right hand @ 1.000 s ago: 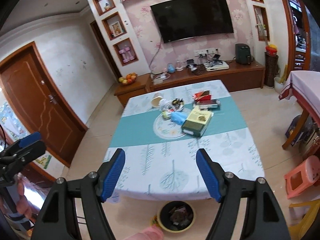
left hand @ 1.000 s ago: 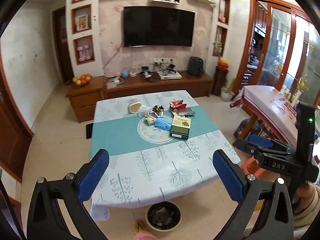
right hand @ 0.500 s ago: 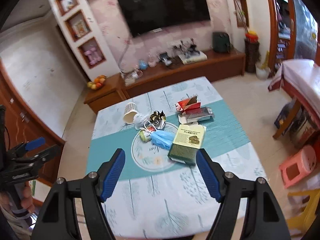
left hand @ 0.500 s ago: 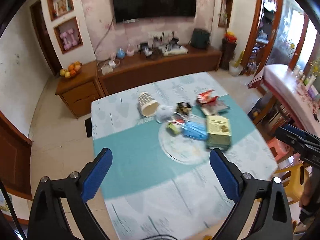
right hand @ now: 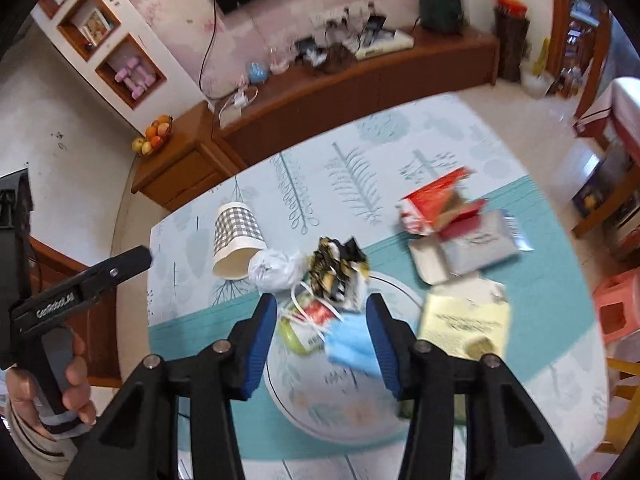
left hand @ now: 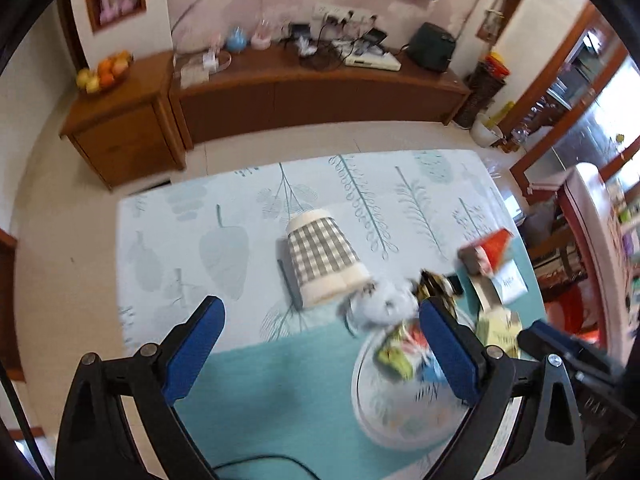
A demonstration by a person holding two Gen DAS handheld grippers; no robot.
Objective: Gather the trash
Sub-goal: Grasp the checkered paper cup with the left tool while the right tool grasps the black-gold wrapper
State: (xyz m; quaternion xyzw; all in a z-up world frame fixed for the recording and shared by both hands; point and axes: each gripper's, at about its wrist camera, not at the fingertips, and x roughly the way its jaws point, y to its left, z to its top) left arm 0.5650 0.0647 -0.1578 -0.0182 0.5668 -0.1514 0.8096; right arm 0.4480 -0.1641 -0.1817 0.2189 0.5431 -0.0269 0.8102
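Litter lies clustered on the tablecloth (left hand: pixel 180 240). A checked paper cup (left hand: pixel 324 260) (right hand: pixel 238 236) lies on its side, next to a crumpled white tissue (right hand: pixel 276 270) and a black-and-gold wrapper (right hand: pixel 336 264). My left gripper (left hand: pixel 320 312) hangs open just in front of the cup, touching nothing. My right gripper (right hand: pixel 320 304) points down over a green packet (right hand: pixel 298 334) and a blue face mask (right hand: pixel 352 344). Its jaws are closing, with the litter below them and the pads clear of it. A red carton (right hand: pixel 436 204) and a yellow-green box (right hand: pixel 464 322) lie to the right.
A long wooden TV cabinet (left hand: pixel 320 92) with a fruit bowl (left hand: pixel 104 74) stands beyond the table. A pink stool (right hand: pixel 616 304) and a second table (right hand: pixel 628 112) are to the right. A hand (right hand: pixel 76 376) holds the left tool's handle at the left edge.
Both grippers have come down and forward, close over the litter on the table. The right jaws have narrowed. The bin on the floor has left the view.
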